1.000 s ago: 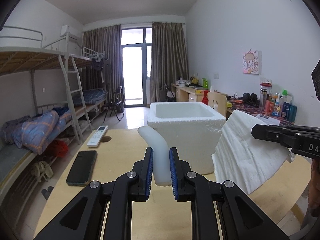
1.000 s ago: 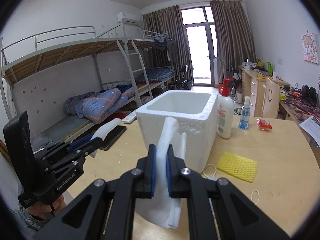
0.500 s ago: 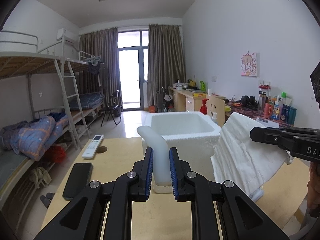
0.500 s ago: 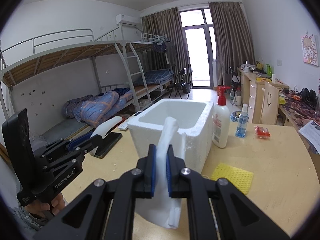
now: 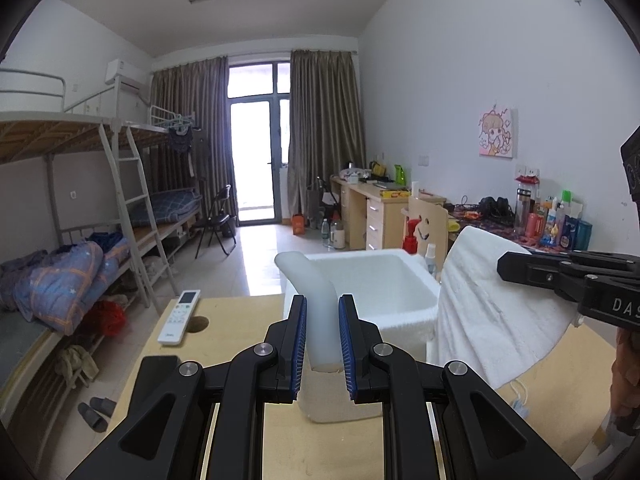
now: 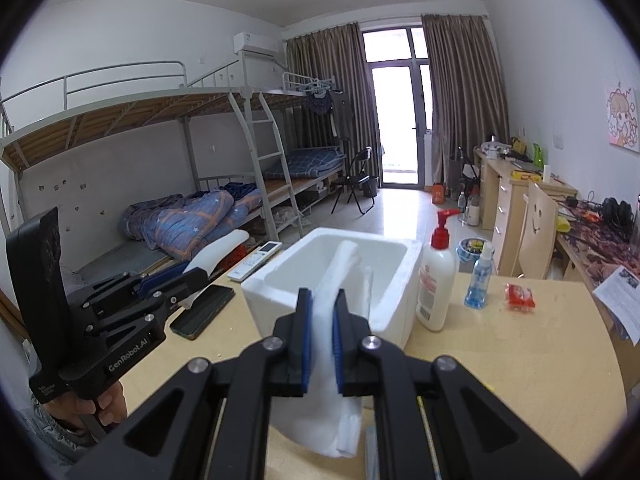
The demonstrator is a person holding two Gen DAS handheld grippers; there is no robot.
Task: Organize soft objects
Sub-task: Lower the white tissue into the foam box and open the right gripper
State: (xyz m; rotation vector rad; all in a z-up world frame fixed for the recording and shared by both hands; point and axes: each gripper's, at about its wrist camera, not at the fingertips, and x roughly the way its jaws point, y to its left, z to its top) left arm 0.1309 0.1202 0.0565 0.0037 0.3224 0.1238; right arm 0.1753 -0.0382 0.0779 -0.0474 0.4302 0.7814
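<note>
Gripping light, floppy white foam sheets by their edges, my left gripper (image 5: pixel 322 344) and right gripper (image 6: pixel 319 340) both stay clamped shut above the white polystyrene box (image 6: pixel 320 280).

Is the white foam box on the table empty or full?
Empty as far as visible: the foam box shows bare white inner walls; its floor is hidden, partly by the held white pieces.

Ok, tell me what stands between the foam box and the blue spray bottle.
The lotion pump bottle stands between the foam box and the blue spray bottle, close beside the box; the right wrist view shows it.
</note>
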